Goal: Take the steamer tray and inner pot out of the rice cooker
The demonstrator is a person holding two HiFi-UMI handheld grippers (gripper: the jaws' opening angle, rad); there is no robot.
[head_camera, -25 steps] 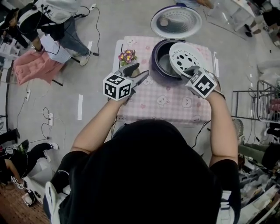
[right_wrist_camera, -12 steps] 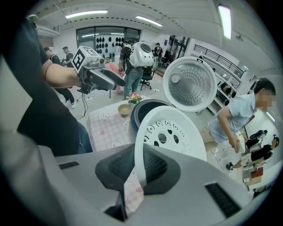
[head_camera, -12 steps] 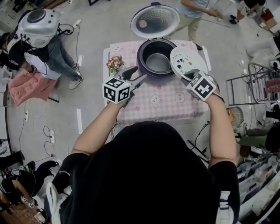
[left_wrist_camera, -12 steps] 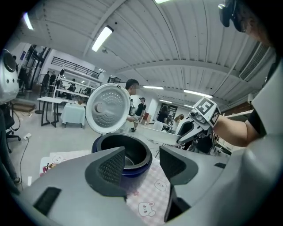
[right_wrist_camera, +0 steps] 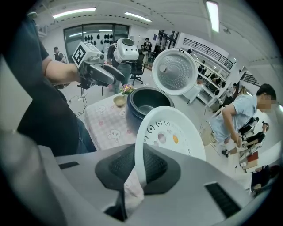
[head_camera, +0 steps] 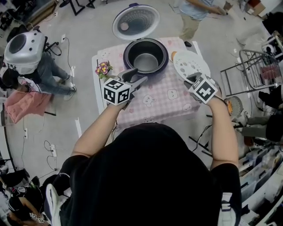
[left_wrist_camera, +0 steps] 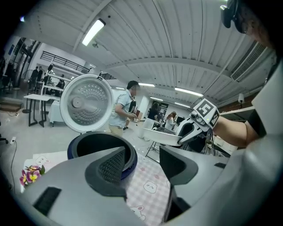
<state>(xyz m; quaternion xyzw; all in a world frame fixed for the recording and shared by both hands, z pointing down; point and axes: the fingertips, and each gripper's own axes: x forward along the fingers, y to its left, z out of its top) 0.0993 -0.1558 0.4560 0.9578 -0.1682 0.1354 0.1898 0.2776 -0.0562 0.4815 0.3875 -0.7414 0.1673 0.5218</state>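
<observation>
The dark blue rice cooker (head_camera: 146,55) stands at the far side of the table with its lid (head_camera: 135,22) swung up. Its inner pot (head_camera: 147,61) sits inside, empty. My right gripper (head_camera: 193,79) is shut on the rim of the white perforated steamer tray (head_camera: 189,65), holding it in the air to the right of the cooker. In the right gripper view the tray (right_wrist_camera: 170,132) stands on edge between the pads of that gripper (right_wrist_camera: 139,165). My left gripper (head_camera: 137,78) is open and empty, just in front of the cooker's left side; its own view shows the cooker (left_wrist_camera: 99,148) beyond its jaws.
The table has a pink checked cloth (head_camera: 159,99). A small flower pot (head_camera: 103,68) stands at its left far corner. A person (head_camera: 194,13) stands beyond the table, and another is on the left (head_camera: 24,48). A metal rack (head_camera: 254,66) is on the right.
My right gripper has carried the steamer tray from above the cooker's right rim out to the right, beside the cooker. The left gripper stays open near the cooker's front left.
</observation>
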